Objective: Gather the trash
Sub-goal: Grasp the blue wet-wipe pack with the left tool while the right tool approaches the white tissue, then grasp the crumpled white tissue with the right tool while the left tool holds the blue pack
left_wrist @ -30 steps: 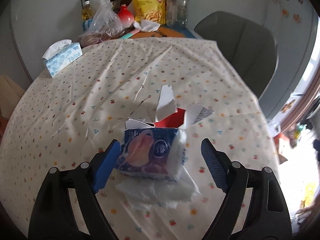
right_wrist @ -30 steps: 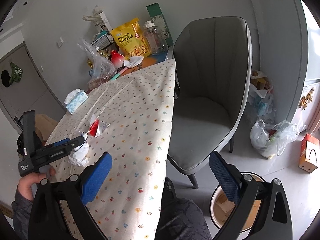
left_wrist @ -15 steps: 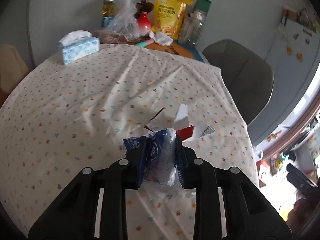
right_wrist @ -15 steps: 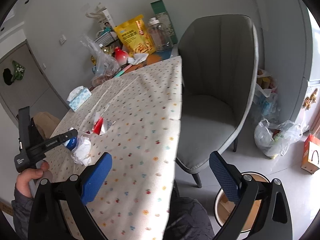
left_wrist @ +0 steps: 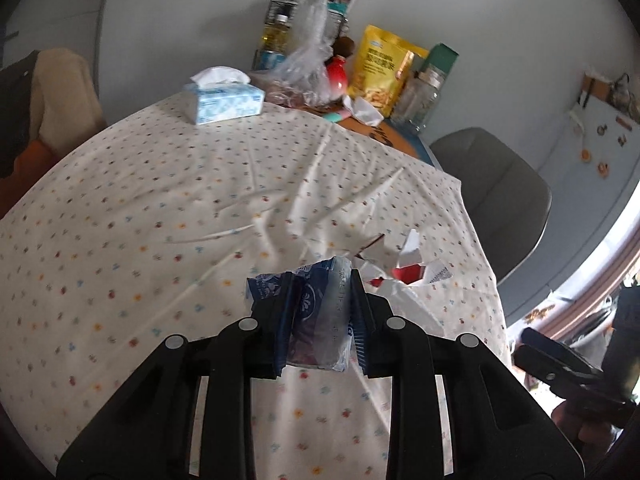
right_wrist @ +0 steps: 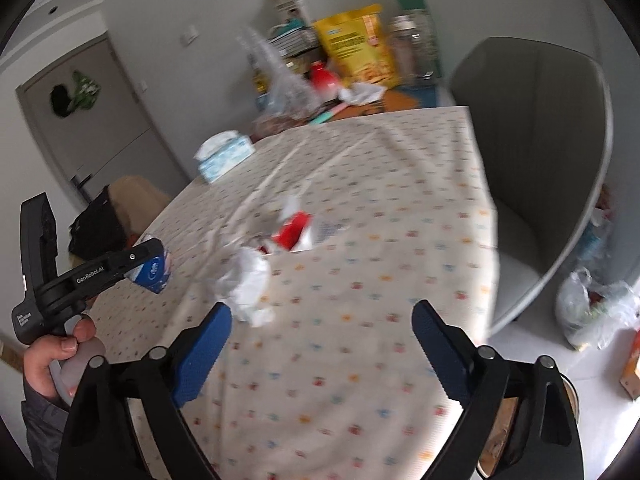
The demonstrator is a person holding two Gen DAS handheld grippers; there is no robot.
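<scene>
Left hand-held gripper (left_wrist: 320,312), tilted downward, is clamped on a blue packet (left_wrist: 316,320); right hand-held gripper (right_wrist: 322,354) is empty, its jaws closing.

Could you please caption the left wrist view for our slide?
Left claw shut on a blue wrapper above the dotted tablecloth.

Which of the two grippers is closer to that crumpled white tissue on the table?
Right. The right gripper hovers just short of the tissue, jaws closing, nothing between them. The left gripper, beside it, grips a blue wrapper.

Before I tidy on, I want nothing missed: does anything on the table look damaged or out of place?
Yes: a torn red-and-white carton lies ripped open mid-table, with a crumpled white tissue loose beside it.
</scene>
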